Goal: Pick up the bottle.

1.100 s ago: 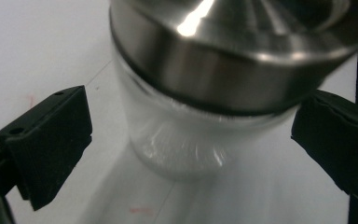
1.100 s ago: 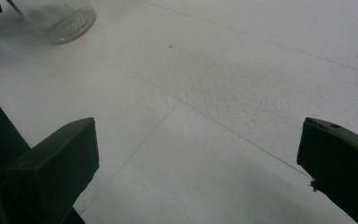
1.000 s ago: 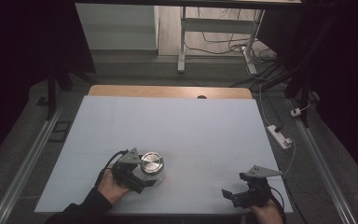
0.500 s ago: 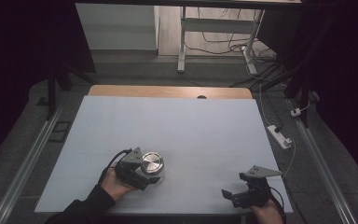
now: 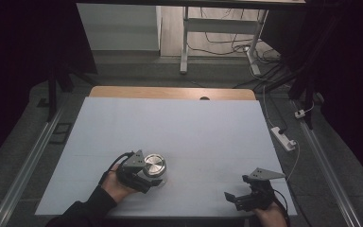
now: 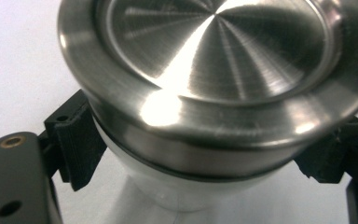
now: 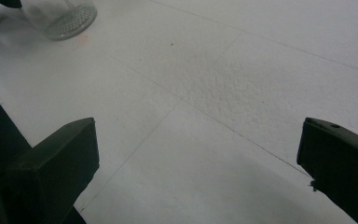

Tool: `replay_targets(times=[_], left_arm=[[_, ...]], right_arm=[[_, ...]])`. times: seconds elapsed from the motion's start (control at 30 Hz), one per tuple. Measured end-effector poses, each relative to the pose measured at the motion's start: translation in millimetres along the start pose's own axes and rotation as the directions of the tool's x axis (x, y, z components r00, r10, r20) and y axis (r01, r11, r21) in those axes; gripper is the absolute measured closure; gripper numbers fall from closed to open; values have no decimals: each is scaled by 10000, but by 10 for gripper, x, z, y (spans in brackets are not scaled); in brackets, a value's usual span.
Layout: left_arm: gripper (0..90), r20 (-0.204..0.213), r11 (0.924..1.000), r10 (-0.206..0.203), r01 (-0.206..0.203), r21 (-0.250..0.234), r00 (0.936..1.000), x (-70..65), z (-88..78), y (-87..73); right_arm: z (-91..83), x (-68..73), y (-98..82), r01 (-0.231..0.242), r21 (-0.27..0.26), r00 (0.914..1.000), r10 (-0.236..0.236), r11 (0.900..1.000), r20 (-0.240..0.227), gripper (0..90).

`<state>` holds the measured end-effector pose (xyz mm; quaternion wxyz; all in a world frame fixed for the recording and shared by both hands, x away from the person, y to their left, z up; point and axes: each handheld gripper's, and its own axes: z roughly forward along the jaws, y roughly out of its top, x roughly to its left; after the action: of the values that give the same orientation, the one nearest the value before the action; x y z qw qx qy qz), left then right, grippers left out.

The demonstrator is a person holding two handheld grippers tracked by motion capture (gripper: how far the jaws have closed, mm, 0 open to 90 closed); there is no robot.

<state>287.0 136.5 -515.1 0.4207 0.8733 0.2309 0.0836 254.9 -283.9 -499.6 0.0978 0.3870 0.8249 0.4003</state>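
A glass jar [image 5: 154, 166] with a brushed metal lid [image 6: 214, 60] stands upright on the white table [image 5: 194, 123], near its front left. My left gripper [image 5: 152, 176] reaches it from the left and is shut on it. Its jaws have just been closing with the jar between them. In the left gripper view the black pads [image 6: 77, 140] press on the glass on both sides just under the lid. My right gripper [image 5: 232, 198] rests near the front right corner, open, with bare table between its jaws [image 7: 200, 158]. The jar's base [image 7: 60, 16] shows far off in that view.
A wooden strip [image 5: 170, 92] borders the table's far edge. A white power strip [image 5: 283, 137] with its cable lies on the floor at the right. Desk legs and cables [image 5: 217, 42] stand beyond the table. Metal rails run along both sides.
The left gripper's jaws have closed in around the jar under its lid. Neither hand has shifted, and the right gripper stands as before.
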Motion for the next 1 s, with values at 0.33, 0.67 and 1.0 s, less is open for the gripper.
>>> replay_targets(times=[0.33,0.67,1.0], left_arm=[[155,-206,9997,-216,213,-117,9996,19,-51,44],[156,-273,9996,-8,0,-299,9996,47,-132,210],[156,-206,9990,187,-195,-395,9996,82,-137,365]], right_arm=[[0,0,0,10,-5,10000,-10,10000,-7,0],[0,-4,0,-32,-8,10000,32,10000,15,0],[-1,-7,-1,-56,-16,10000,56,10000,19,0]])
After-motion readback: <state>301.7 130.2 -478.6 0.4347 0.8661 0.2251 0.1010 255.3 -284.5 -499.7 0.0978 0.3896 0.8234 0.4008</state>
